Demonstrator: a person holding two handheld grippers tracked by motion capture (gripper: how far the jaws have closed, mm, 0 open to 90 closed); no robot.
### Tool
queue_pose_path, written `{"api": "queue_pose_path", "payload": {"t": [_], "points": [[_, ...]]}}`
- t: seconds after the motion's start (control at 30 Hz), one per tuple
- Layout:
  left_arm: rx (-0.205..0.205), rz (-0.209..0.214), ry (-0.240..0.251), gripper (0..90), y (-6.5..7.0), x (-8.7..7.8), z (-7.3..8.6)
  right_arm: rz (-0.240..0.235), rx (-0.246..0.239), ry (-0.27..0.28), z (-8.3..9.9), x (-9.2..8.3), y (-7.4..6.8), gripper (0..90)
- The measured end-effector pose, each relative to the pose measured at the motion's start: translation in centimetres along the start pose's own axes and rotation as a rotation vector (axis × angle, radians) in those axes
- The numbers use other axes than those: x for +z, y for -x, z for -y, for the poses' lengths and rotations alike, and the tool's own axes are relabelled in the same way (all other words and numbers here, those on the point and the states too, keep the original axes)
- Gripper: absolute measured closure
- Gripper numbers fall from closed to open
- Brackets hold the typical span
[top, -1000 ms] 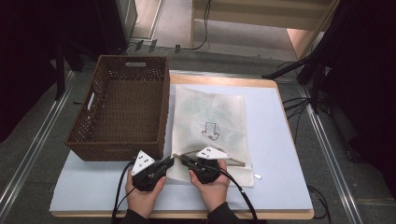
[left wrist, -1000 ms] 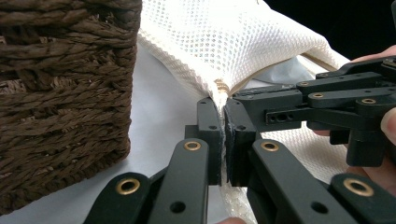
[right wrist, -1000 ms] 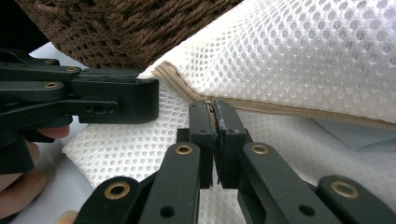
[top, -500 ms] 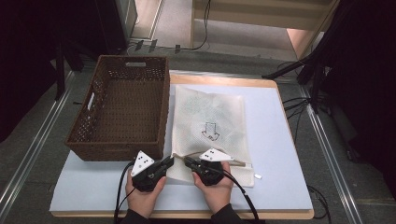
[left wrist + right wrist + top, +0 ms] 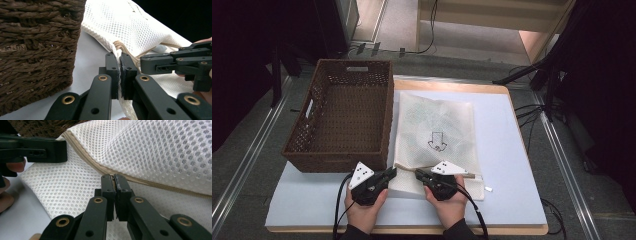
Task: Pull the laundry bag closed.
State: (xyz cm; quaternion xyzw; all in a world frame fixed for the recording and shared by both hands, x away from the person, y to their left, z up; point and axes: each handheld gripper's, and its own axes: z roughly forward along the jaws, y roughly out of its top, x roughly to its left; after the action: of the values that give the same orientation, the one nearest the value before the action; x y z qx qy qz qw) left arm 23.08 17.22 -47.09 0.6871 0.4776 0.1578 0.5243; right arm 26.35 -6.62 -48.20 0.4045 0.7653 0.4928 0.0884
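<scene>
A white mesh bag (image 5: pixel 437 120) with a black arrow mark lies flat on the table, and its beige zipper (image 5: pixel 140 181) runs along the near edge. My left gripper (image 5: pixel 393 172) is shut on the bag's near left corner, pinching the mesh at the zipper's end (image 5: pixel 119 50). My right gripper (image 5: pixel 418 173) sits just to the right of it, shut on the zipper (image 5: pixel 447 172) line. In the right gripper view the closed jaws meet right at the beige zipper tape. Each gripper's view also shows the other gripper close by.
A brown wicker basket (image 5: pixel 387 117) stands empty at the left, its wall almost touching the bag and close to my left gripper. The pale mat (image 5: pixel 507 150) covers the tabletop. A small white scrap (image 5: pixel 488 189) lies near the bag's right corner. Cables and dark stands ring the table.
My right gripper has slid a little to the right along the bag's near edge. The left gripper, bag and basket have stayed put.
</scene>
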Motion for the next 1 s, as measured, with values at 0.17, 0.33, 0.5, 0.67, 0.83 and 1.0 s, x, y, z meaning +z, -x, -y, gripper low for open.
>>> {"api": "queue_pose_path", "payload": {"t": [0.17, 0.33, 0.5, 0.67, 0.83, 1.0], "points": [[0.010, 0.003, -0.002, 87.3, 0.1, 0.0, 0.0, 0.004, -0.006, 0.001, 0.1, -0.2, 0.0, 88.1], [0.015, 0.000, -0.006, 87.3, 0.2, 0.0, 0.0, 0.008, -0.011, 0.001, 0.1, -0.3, 0.0, 88.1], [0.014, 0.000, -0.003, 87.3, 0.2, 0.0, 0.1, 0.020, -0.005, 0.000, 0.4, -0.8, 0.3, 88.1], [0.023, 0.002, -0.005, 87.3, 0.3, 0.0, 0.1, 0.025, -0.015, 0.001, 0.5, -1.1, 0.4, 88.1], [0.014, -0.001, -0.003, 87.3, 0.2, -0.1, 0.1, 0.044, 0.004, -0.002, 0.7, -1.4, 0.8, 88.1], [0.009, -0.003, -0.004, 87.3, 0.1, -0.1, 0.1, 0.060, 0.010, 0.003, 0.8, -1.9, 1.3, 88.0]]}}
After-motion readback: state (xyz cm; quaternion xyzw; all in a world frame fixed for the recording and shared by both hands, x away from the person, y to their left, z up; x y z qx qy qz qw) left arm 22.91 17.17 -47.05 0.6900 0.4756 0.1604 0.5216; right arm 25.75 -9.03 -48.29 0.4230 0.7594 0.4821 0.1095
